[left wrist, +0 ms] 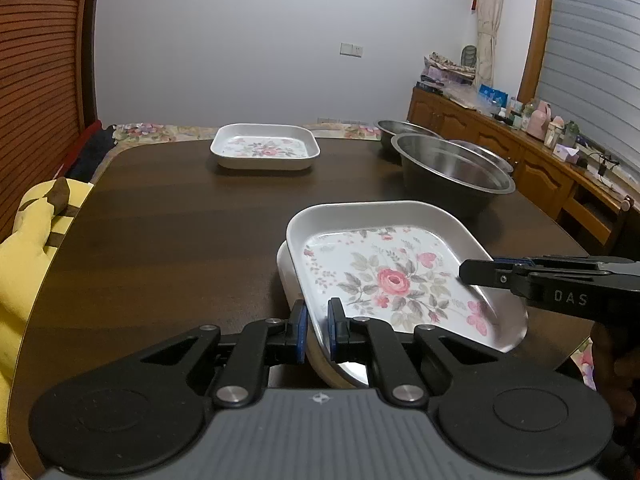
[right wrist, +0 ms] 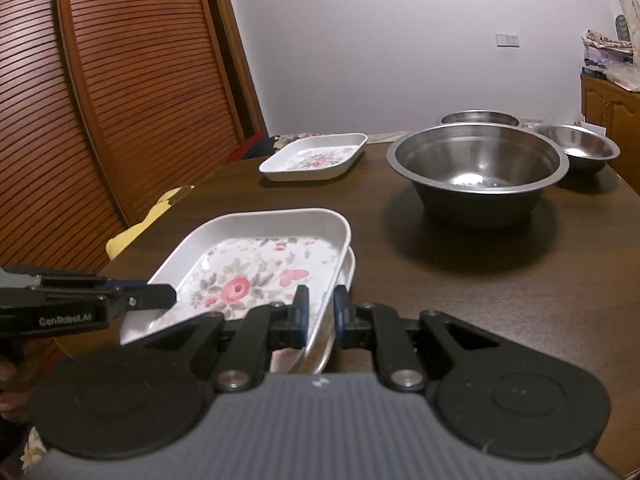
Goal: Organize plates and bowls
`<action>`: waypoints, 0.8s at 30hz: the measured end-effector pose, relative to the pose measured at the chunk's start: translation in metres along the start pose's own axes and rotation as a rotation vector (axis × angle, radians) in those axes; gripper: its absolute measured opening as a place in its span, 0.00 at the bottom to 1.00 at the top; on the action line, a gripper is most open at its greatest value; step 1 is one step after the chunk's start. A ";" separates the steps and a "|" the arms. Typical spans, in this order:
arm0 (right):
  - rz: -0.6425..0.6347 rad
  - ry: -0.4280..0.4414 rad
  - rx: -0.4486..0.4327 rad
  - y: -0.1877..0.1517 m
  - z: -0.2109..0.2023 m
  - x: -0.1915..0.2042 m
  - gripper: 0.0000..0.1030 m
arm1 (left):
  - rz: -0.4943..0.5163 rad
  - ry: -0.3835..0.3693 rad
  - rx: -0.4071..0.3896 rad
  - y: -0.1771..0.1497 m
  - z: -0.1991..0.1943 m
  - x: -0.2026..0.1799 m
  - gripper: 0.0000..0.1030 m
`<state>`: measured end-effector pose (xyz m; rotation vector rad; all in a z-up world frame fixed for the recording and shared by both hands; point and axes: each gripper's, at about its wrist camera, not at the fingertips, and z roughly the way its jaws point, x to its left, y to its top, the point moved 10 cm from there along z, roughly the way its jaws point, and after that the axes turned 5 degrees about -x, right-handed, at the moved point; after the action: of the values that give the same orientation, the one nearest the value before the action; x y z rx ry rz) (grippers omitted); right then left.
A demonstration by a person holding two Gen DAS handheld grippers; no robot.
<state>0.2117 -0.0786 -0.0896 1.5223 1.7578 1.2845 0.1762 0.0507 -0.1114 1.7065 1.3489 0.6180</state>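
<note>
A white square plate with a pink rose print (left wrist: 384,276) (right wrist: 256,276) lies askew in a second plate like it (left wrist: 283,268) (right wrist: 352,270) on the dark wooden table (left wrist: 180,240). My left gripper (left wrist: 317,328) is shut on the top plate's near-left rim. My right gripper (right wrist: 320,308) is shut on its opposite rim, and in the left wrist view it enters from the right (left wrist: 466,272). A third floral plate (left wrist: 266,152) (right wrist: 314,156) sits alone at the far side. A large steel bowl (left wrist: 456,172) (right wrist: 476,168) stands behind the stack.
Two smaller steel bowls (right wrist: 576,148) (right wrist: 478,117) stand behind the large one. A yellow cushion (left wrist: 24,248) lies past the table's left edge. A cluttered wooden sideboard (left wrist: 520,148) runs along the right wall, and a louvred wooden door (right wrist: 100,100) stands at the left.
</note>
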 end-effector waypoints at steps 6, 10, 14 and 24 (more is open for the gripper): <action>0.001 0.001 -0.008 -0.002 0.001 -0.001 0.14 | 0.009 0.003 -0.004 0.001 0.001 0.001 0.09; 0.007 -0.001 -0.010 -0.003 0.001 -0.003 0.14 | 0.019 0.007 -0.011 0.001 0.001 0.000 0.10; 0.012 -0.003 -0.007 -0.005 0.002 -0.004 0.14 | 0.027 0.017 -0.017 0.000 0.001 0.000 0.12; 0.012 -0.001 -0.011 -0.006 0.001 -0.005 0.14 | 0.031 0.034 -0.013 -0.005 0.004 0.003 0.12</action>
<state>0.2112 -0.0822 -0.0966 1.5299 1.7409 1.2971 0.1778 0.0529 -0.1178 1.7158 1.3417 0.6750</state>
